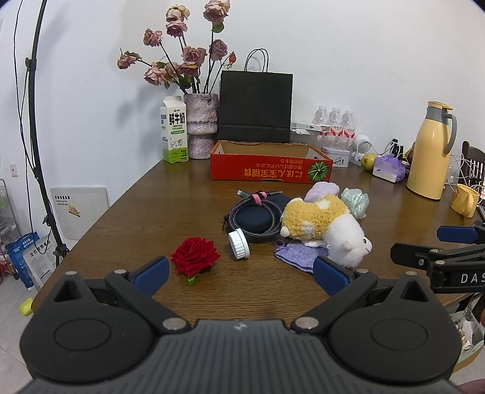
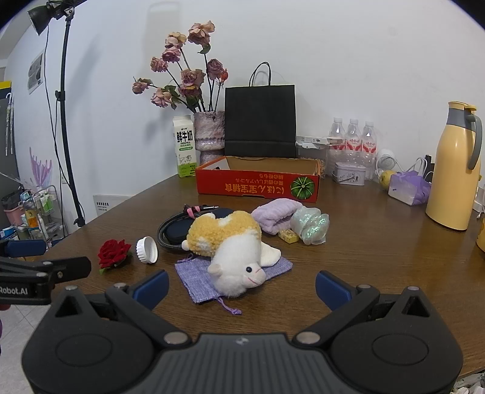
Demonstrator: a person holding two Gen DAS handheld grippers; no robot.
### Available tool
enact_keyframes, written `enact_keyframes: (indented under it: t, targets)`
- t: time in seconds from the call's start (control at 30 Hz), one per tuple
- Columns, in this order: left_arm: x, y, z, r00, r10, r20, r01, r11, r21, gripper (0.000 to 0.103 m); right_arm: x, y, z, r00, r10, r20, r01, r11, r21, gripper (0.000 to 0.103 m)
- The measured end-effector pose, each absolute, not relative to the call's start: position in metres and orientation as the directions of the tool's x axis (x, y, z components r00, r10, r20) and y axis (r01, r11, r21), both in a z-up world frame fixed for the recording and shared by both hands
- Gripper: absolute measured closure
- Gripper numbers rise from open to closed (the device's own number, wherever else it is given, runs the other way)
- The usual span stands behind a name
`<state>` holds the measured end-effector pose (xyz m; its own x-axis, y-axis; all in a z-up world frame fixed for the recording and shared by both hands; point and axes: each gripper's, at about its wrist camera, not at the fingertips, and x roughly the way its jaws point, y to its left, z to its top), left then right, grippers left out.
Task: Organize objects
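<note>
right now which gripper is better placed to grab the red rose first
Left. The red rose lies just ahead of the open left gripper, near its left fingertip. From the open right gripper it sits far off to the side, with the plush toy directly ahead instead.

A plain white wall (image 2: 348, 54) backs a brown wooden table (image 2: 363, 257). At the left a black light stand (image 2: 62, 121) carries a lamp (image 2: 41, 13) near the top. The floor (image 1: 12, 291) is pale tile, with a wire rack (image 2: 45, 209) of clutter beside the wall.
</note>
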<state>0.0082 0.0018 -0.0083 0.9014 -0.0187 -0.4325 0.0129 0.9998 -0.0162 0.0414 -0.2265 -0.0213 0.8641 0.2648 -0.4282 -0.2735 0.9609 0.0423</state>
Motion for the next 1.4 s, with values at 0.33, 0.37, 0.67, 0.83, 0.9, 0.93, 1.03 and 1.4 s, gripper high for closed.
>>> enact_keyframes:
  t: [0.33,0.37,0.67,0.83,0.9,0.93,1.03,1.4]
  targets:
    - [0.0083,0.0016,-0.0083,0.902,-0.019,-0.432,0.013,1.0,-0.016,0.0,0.0419,-0.2268,-0.0218,0.864,0.265,-0.428,-0.274,0.961,0.043,0.0]
    - [0.0083,0.0017,-0.0082,0.901,-0.019,-0.432,0.013,1.0,-0.016,0.0,0.0418,-0.2268,-0.0218,0.864,0.265,-0.429,-0.274,0.961,0.042,0.0]
    - [0.008,0.0017,-0.0085,0.903,-0.023,-0.429,0.018,1.0,-0.015,0.0,0.0418,-0.2271,-0.0217,0.863,0.264,-0.43,-0.274,0.961,0.042,0.0]
    - [0.0082,0.0026,-0.009,0.902,-0.025,-0.431,0.018,1.0,-0.021,0.0,0.042,-0.227,-0.0216,0.863,0.265,-0.431,-0.274,0.961,0.042,0.0]
    - [0.0083,0.0025,-0.009,0.902,-0.025,-0.431,0.018,1.0,-0.02,0.0,0.042,-0.2269,-0.0216,0.863,0.264,-0.431,-0.274,0.961,0.042,0.0]
    - [0.0082,0.0025,-0.0091,0.902,-0.025,-0.431,0.018,1.0,-0.02,0.0,0.0421,-0.2269,-0.0216,0.863,0.265,-0.431,-0.274,0.961,0.042,0.0]
    - [0.0082,0.0025,-0.0093,0.902,-0.024,-0.431,0.017,1.0,-0.021,0.0,0.0421,-0.2267,-0.0217,0.863,0.264,-0.431,-0.274,0.961,0.042,0.0]
    - [0.0083,0.0026,-0.0091,0.902,-0.025,-0.431,0.017,1.0,-0.021,0.0,0.0424,-0.2272,-0.0224,0.862,0.264,-0.432,-0.274,0.961,0.041,0.0]
